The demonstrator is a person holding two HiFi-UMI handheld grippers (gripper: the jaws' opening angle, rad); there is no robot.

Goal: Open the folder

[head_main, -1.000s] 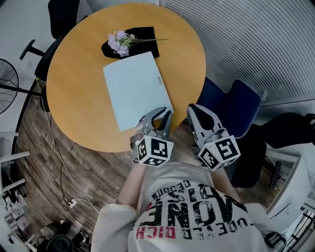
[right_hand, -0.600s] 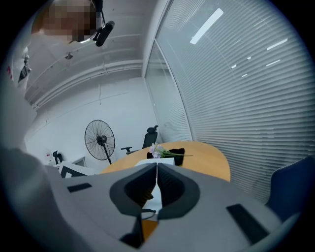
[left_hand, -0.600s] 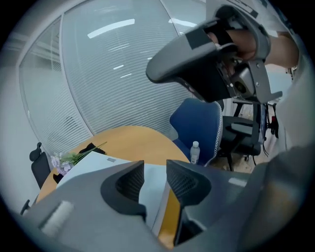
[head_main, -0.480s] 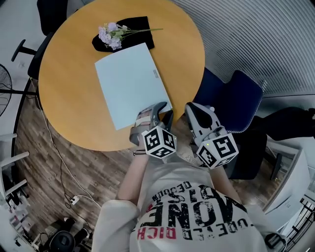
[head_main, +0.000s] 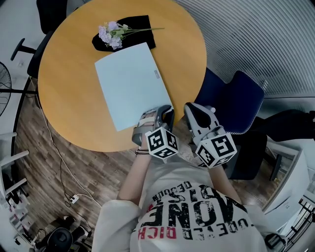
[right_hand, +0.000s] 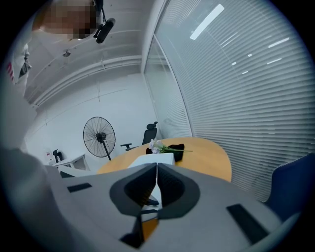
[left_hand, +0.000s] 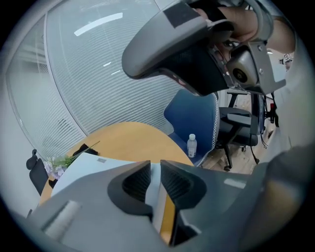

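Flowers point(head_main: 109, 34) lie on what looks like black cloth point(head_main: 139, 23) on the round table point(head_main: 64, 78), beside a blue chair point(head_main: 238, 101).

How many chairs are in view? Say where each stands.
3: a black chair at the table's far-left edge, a blue chair at its right, a black office chair beyond the blue one. Others may be hidden.

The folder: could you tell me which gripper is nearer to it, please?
Left. The left gripper is at the near corner of the folder, jaws closing with its edge between them; the right gripper, shut, sits apart to its right.
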